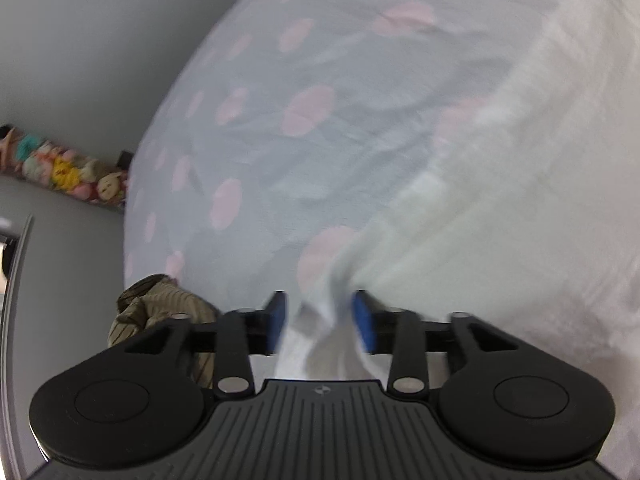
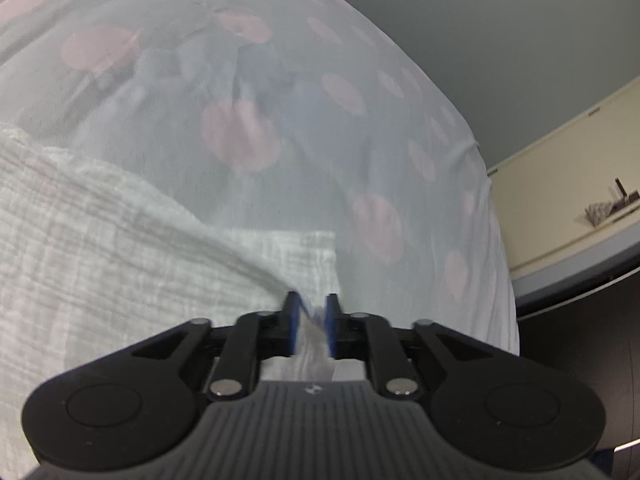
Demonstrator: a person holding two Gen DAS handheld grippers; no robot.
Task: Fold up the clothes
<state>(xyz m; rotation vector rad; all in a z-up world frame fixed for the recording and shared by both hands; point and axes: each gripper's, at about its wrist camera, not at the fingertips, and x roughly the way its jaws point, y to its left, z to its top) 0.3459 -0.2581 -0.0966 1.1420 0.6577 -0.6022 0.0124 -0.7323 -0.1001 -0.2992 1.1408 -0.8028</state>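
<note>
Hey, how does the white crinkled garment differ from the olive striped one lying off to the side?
The white garment is pale and crinkle-textured; the olive striped garment is dark with thin lines. The white one is spread wide across the spotted sheet; the olive one sits bunched in a small heap. White fabric runs between the pads of the left claw; the olive heap lies beside that claw, outside them. Both rest on the same sheet.

Two wrist views, angled down along the tongs

The spotted sheet (image 1: pixel 280 128) and white garment (image 2: pixel 100 220) are seen close up in both, from opposite ends.
</note>
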